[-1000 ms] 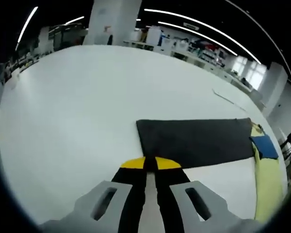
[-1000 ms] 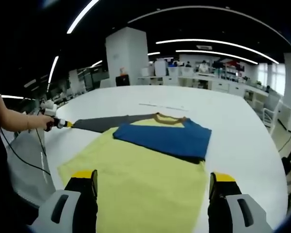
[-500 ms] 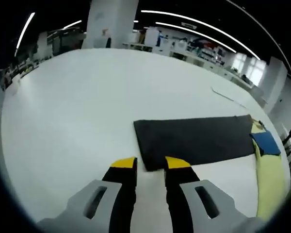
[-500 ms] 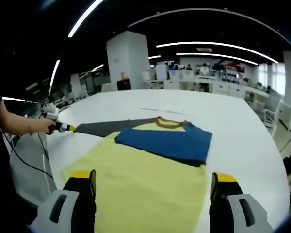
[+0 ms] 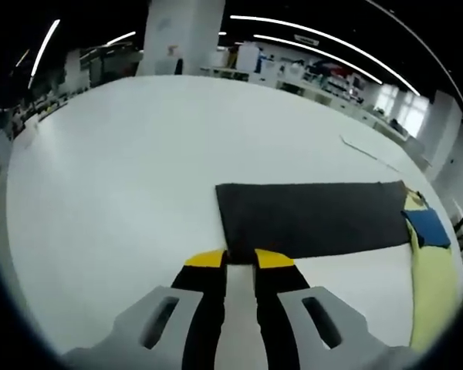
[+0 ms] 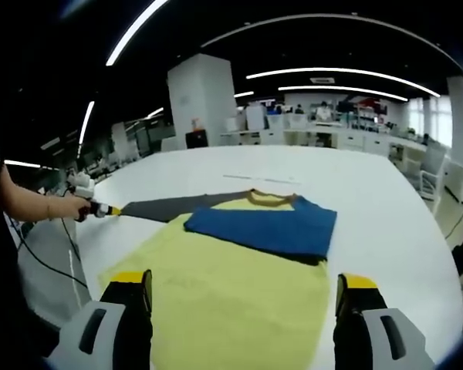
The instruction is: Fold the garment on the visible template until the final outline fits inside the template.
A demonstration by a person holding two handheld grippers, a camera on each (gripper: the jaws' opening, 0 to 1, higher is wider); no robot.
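The left gripper (image 5: 240,257) is pinching the cuff end of the grey sleeve (image 5: 309,218), whose long axis is running away rightward toward the yellow body (image 6: 231,289). The right gripper (image 6: 243,287), fingers wide apart, is hovering over that body, gripping nothing.

Left tongs (image 5: 240,257): two black jaws, each capped with a yellow tip; behind each jaw a light grey moulded shoulder with one slanted oblong slot.

Right tongs (image 6: 245,284): same pattern, black jaws with yellow caps and light grey slotted shoulders below.

Left tongs as seen from the right gripper view: small pale grey body with a yellow tip.

Hand (image 6: 76,208): bare forearm, a thin band at the wrist.

Cable (image 6: 42,262): thin, black, hanging in a loop below the forearm.
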